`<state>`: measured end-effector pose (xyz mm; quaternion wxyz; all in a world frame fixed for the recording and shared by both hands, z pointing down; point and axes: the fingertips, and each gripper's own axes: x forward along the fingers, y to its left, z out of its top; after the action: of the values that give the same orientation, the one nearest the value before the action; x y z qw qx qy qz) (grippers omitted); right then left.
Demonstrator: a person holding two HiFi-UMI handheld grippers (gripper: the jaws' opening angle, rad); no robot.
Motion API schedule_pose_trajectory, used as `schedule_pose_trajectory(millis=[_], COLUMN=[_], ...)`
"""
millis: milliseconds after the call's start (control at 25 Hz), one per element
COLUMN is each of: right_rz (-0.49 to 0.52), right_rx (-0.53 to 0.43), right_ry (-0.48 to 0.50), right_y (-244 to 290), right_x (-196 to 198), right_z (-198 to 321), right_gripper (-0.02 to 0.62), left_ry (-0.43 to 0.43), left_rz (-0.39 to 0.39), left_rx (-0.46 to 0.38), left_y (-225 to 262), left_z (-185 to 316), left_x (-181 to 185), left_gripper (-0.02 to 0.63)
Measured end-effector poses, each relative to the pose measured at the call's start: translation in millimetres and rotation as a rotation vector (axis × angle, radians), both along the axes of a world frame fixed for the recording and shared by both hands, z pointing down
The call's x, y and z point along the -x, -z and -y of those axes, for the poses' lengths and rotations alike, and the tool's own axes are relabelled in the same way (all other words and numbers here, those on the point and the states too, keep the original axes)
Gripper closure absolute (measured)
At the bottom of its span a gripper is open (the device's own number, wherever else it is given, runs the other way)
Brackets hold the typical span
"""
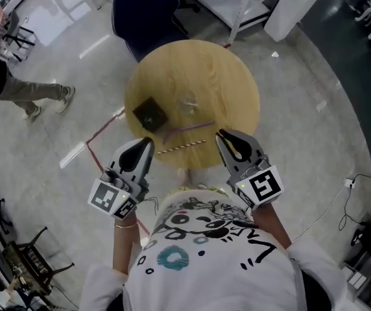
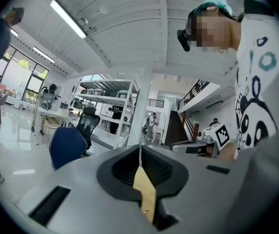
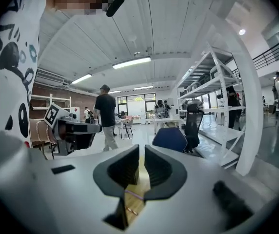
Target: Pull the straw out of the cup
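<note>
On the round wooden table stands a clear cup, faint against the wood. Two straws lie flat on the tabletop in front of it: a purple straw and, nearer the edge, a striped paper straw. My left gripper hovers at the table's near left edge, jaws pressed together with nothing in them. My right gripper hovers at the near right edge, also shut and empty. Through its jaws I see the purple straw on the wood.
A dark square object lies on the table left of the cup. A blue office chair stands behind the table. A person walks at the left. Red tape marks the floor; white shelving stands beyond.
</note>
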<state>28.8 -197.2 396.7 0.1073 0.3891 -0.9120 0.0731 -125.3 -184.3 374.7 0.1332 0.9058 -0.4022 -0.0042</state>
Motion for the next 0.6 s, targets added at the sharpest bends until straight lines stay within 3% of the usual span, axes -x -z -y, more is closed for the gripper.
schedule_pose_trajectory(millis=[440, 600], right_rz=[-0.072, -0.082], right_rx=[0.105, 0.145], right_ry=[-0.080, -0.096], right_y=[-46.3, -71.4], right_x=[12.0, 18.4], right_z=[52.7, 63.2], right_gripper=[0.565, 0.529], left_ry=[-0.046, -0.068], left_rz=[-0.036, -0.049], left_rx=[0.052, 0.087], left_y=[-21.0, -36.2], left_z=[64.8, 74.5], left_x=[17.8, 22.0], left_gripper=[0.580, 0.580])
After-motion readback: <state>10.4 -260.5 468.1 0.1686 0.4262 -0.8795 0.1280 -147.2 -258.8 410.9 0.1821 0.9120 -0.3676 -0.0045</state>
